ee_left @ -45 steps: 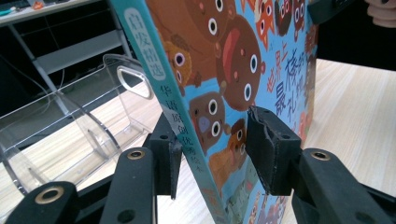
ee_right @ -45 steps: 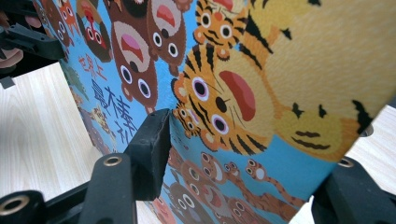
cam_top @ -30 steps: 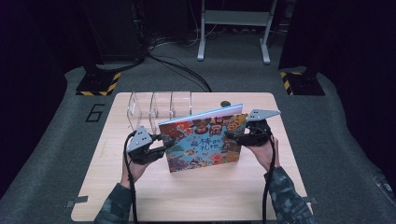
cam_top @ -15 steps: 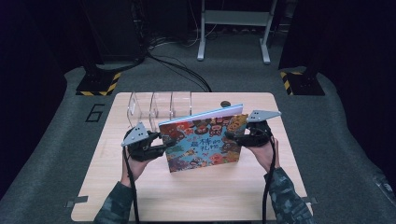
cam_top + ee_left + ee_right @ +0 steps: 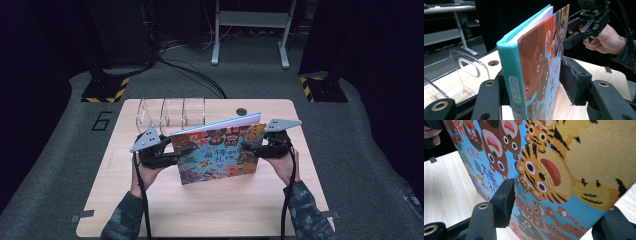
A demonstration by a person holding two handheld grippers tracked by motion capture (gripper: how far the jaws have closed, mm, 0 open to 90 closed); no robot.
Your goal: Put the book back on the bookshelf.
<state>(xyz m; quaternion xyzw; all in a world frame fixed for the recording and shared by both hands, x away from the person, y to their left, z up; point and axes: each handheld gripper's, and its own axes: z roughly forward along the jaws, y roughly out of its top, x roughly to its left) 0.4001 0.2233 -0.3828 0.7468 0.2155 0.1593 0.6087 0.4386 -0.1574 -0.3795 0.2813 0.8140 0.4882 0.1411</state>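
A colourful picture book (image 5: 217, 155) with cartoon animals on its cover stands on its long edge over the middle of the wooden table (image 5: 210, 210), leaning back. My left gripper (image 5: 172, 156) is shut on its spine end. In the left gripper view the teal spine (image 5: 514, 87) sits between the jaws of the left gripper (image 5: 531, 95), one pad (image 5: 574, 85) against the cover. My right gripper (image 5: 252, 149) is shut on the opposite end. In the right gripper view the right gripper (image 5: 559, 215) straddles the tiger-printed cover (image 5: 564, 157). The right gripper (image 5: 574, 32) and its hand appear beyond the book.
A clear acrylic divider rack (image 5: 170, 112) stands at the table's back left, just behind the book. A small round grommet (image 5: 241, 111) lies at the back edge. On the floor are cables, black bases with yellow stripes (image 5: 105, 90) and a metal stand (image 5: 250, 30).
The left gripper has edged up a little with the book's spine end. Both grips stay the same.
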